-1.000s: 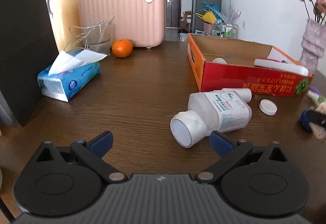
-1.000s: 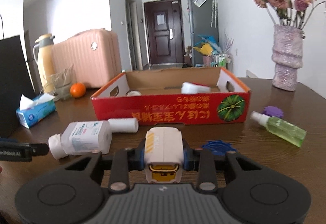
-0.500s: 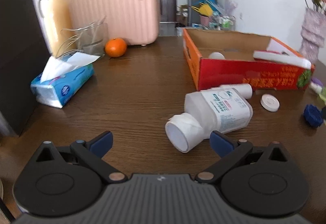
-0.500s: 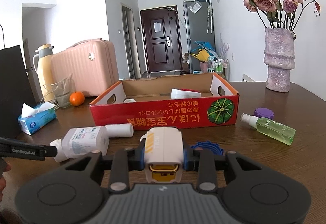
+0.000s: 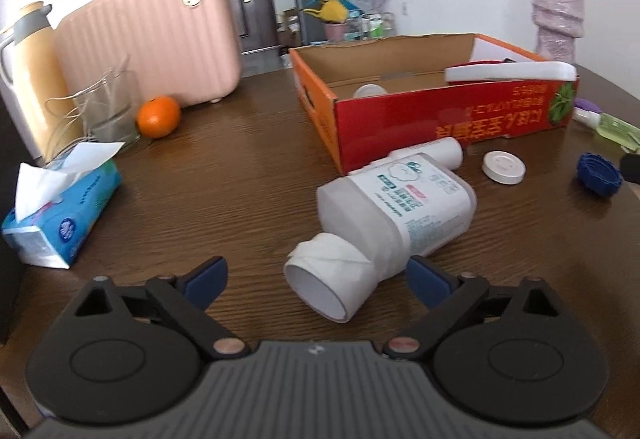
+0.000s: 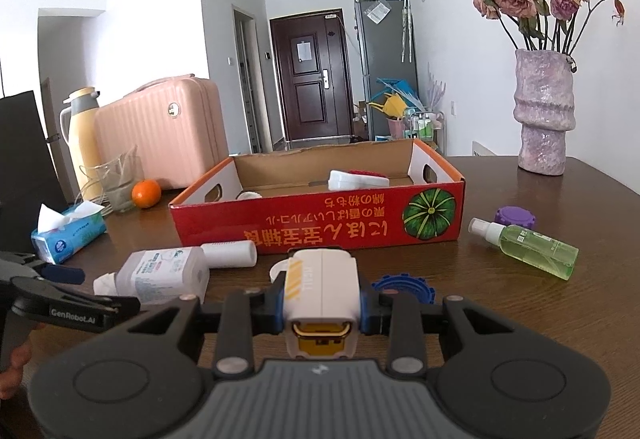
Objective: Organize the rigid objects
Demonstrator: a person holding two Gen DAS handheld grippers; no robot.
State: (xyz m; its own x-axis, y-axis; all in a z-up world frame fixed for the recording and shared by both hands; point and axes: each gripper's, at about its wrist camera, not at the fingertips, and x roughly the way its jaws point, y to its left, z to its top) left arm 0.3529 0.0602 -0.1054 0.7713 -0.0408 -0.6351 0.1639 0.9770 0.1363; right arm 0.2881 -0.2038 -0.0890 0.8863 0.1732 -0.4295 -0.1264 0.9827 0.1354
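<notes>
The white bottle (image 5: 396, 211) lies on its side. The left gripper (image 5: 316, 273), closing around its cap end, isn't touching. The right gripper (image 6: 320, 305) squeezes a white box (image 6: 320, 295).

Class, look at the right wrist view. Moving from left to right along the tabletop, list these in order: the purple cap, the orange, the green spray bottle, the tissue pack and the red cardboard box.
tissue pack → orange → red cardboard box → purple cap → green spray bottle
</notes>
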